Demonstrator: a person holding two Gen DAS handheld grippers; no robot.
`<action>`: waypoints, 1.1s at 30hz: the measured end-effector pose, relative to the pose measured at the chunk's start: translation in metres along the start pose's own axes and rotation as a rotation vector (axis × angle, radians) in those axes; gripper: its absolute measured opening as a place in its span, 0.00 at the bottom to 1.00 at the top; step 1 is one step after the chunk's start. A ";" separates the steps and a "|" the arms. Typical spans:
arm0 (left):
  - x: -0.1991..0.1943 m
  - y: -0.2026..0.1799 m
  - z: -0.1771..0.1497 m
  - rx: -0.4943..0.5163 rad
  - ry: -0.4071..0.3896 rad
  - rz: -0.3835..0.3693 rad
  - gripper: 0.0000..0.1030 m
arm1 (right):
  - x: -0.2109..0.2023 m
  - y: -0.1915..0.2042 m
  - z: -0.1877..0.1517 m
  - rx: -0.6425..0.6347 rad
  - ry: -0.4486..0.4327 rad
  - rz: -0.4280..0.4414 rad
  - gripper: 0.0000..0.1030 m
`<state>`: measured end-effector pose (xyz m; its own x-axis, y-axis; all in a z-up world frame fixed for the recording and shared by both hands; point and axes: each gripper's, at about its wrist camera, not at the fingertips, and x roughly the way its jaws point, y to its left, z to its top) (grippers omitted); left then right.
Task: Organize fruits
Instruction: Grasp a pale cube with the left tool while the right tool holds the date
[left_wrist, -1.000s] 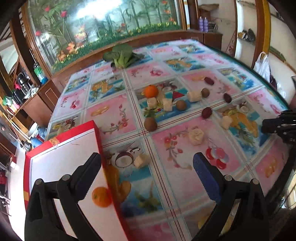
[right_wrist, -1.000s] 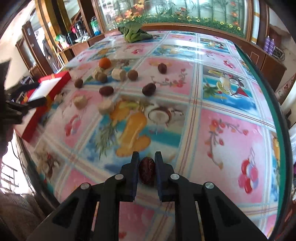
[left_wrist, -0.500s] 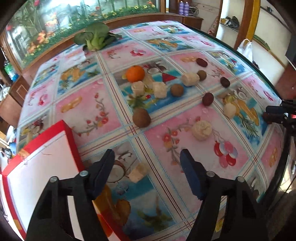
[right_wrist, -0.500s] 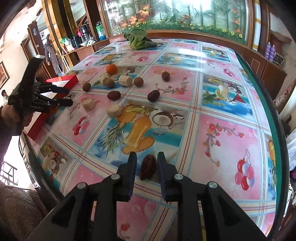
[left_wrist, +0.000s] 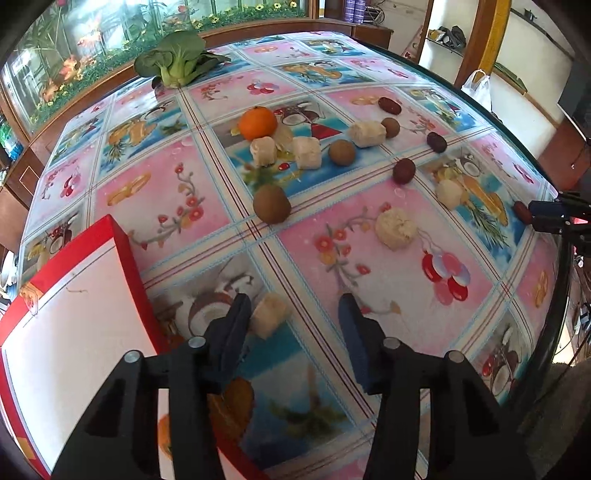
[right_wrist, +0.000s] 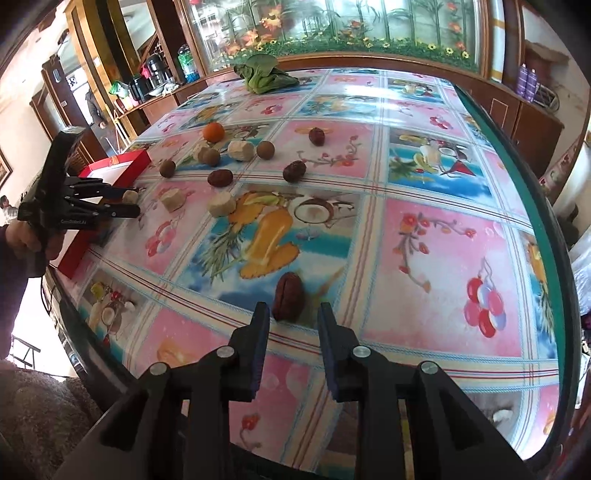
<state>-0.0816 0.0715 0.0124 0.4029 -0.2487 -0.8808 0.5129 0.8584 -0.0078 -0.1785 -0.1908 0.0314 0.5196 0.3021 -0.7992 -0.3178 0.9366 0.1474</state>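
Table: glass-topped (left_wrist: 424, 70), fruit-print cloth under the glass; a painted glass panel of bamboo and flowers runs behind it.
Banana piece: pale chunk (left_wrist: 269, 314) lies on the cloth between the left jaws, right against the left one, clear gap to the right one.
Left gripper (left_wrist: 295, 314): jaws at middling width and just been closing; pads do not yet press on the piece from both sides, so nothing is held.
Date: dark wrinkled fruit (right_wrist: 288, 301) on the cloth just ahead of the right jaws, slightly toward the left one, touching neither.
Right gripper (right_wrist: 293, 319): jaws narrow and just been opening; the date is let go.
Step in hand: my reading is a release on the right and a pick-up starting on the left.
Next move, left: shift so the piece sits centred, finish closing, lift, carry to the red box (left_wrist: 122, 240) just left of the jaws.
Next move, right: back off from the date without nudging it.
Beyond the jaws: orange (left_wrist: 258, 123), kiwi (left_wrist: 271, 204), more banana chunks, small brown fruits and dates scattered; greens (left_wrist: 176, 59) at the far edge.
Writing: small pale lettering on the left gripper's side in the right-wrist view, too small to read surely. No other legible text.
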 end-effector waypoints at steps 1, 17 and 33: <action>-0.001 -0.001 -0.001 0.000 -0.001 -0.002 0.45 | 0.001 0.000 0.001 0.004 0.000 0.000 0.31; -0.009 -0.013 -0.011 -0.078 -0.015 -0.037 0.24 | 0.020 0.005 0.011 0.076 0.020 0.039 0.14; -0.005 -0.008 -0.004 -0.192 -0.026 0.014 0.37 | 0.029 0.019 0.017 0.066 0.020 0.036 0.14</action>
<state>-0.0904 0.0679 0.0152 0.4297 -0.2457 -0.8689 0.3538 0.9311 -0.0884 -0.1559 -0.1607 0.0206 0.4925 0.3332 -0.8040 -0.2830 0.9349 0.2142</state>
